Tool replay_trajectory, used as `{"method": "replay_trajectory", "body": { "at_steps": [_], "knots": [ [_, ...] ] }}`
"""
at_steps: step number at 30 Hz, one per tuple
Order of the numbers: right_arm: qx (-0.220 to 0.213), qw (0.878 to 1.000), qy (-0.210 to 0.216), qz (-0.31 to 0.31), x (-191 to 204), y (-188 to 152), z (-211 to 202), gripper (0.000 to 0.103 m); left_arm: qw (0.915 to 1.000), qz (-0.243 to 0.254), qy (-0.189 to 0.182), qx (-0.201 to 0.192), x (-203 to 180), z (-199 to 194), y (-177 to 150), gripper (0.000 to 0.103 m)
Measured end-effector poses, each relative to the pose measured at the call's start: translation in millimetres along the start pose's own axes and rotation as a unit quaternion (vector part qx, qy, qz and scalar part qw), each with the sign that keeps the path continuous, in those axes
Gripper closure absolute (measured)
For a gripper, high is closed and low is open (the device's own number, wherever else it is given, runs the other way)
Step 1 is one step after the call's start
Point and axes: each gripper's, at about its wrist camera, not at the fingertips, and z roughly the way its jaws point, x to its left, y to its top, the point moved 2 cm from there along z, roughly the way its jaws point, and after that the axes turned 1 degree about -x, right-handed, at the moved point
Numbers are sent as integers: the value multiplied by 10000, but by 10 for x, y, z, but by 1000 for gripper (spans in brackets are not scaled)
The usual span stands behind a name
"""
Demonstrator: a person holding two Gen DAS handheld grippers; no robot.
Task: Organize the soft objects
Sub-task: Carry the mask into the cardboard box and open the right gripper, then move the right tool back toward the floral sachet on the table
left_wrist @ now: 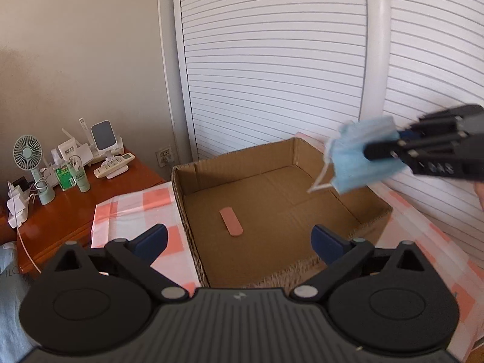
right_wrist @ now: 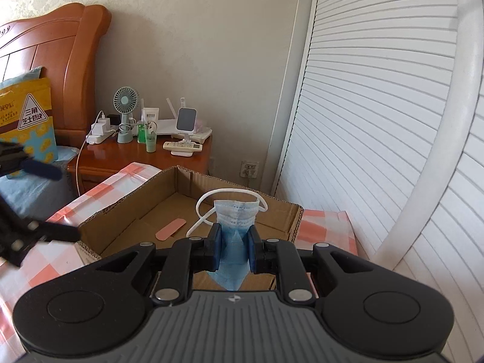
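Cardboard made up the open box [left_wrist: 272,205] that sat on a pink-and-white checked cloth [left_wrist: 133,211], with a white slatted door [left_wrist: 272,60] rising just behind it. On the box floor lay a single pink plaster [left_wrist: 231,226], flat and slightly angled, well apart from the walls. The left gripper [left_wrist: 239,239] hung over the near edge of the box with its blue fingers [left_wrist: 151,240] spread wide and nothing between them. The right gripper [right_wrist: 234,248] had its fingers pinching a folded blue face mask [right_wrist: 236,220], whose pleated body stuck up past the pads while its white ear loops [right_wrist: 230,193] curled above and to the left. Seen from the left wrist, that mask [left_wrist: 360,157] hung in the air over the right side of the box, not touching it. Beside the box stood a wooden bedside table [right_wrist: 145,157] crowded with a small green fan [right_wrist: 125,103], a remote control [right_wrist: 183,146] and a green tube [right_wrist: 150,143].
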Motion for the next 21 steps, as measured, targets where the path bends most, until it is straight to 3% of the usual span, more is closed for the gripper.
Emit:
{"method": "replay_trajectory", "body": {
  "at_steps": [6,7,8,11,17,21],
  "knots": [
    [127,9999,-69,13,-21,303,503,81,9993,-261,-127,218,-72,-263,-417,2],
    [154,9998,-99,45,-28,342,584,74,9993,-277,-114,234,-91,-295,-477,2],
    [256,9996,-123,54,-32,367,662,56,9992,-280,-129,250,-111,-323,-536,2],
    [369,9987,-302,180,-38,357,761,24,9990,-298,-180,290,-151,-384,-670,2],
    [402,9985,-235,303,25,202,537,7,9985,-453,-89,302,-147,-486,-812,2],
    [461,9983,-244,257,102,70,297,2,9983,-508,38,300,-164,-530,-852,1]
  ]
}}
